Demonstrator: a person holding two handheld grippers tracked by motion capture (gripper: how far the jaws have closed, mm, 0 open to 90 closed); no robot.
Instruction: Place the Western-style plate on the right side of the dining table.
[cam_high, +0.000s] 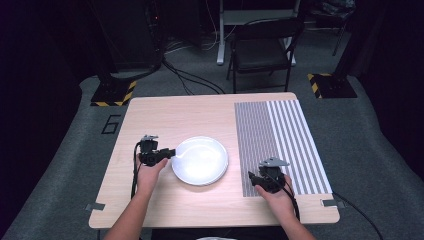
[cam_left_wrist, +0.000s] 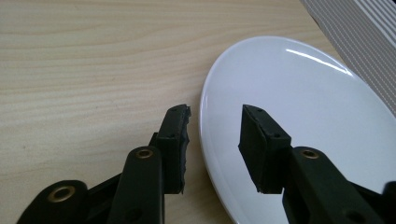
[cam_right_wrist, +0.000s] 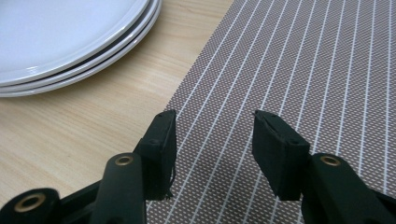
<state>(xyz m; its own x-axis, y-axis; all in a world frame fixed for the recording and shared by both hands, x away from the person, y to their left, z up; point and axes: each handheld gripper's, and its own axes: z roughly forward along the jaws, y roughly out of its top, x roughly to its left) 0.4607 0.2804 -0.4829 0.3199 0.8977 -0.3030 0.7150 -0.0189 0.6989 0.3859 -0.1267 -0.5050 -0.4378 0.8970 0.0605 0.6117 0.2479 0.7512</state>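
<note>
Evidently the top white plate (cam_left_wrist: 299, 107) of a small stack (cam_right_wrist: 79, 46) is being taken by its rim. The stack is seen near the middle of the table (cam_high: 165, 112), just beside the near-left edge of the striped placemat (cam_high: 280, 145), and the placemat serves as the landmark for what follows.

The left hand-held gripper (cam_high: 167, 153) is set on the side of the stack away from the placemat. One jaw is placed outside the rim and the other over the plate's face, so the rim is straddled; no earlier picture is given, and firm pad contact cannot be confirmed, since a narrow gap is seen at the outer pad. The right hand-held gripper (cam_right_wrist: 212, 140) is held over the placemat's near-left corner, its jaws parted around nothing.

Several risks can be judged. A thin, glossy rim may be pinched too shallowly, so the plate could slip when lifted. The plate below might be dragged along or clinked. If the plate is tilted from one edge, it could swing and strike the table.
</note>
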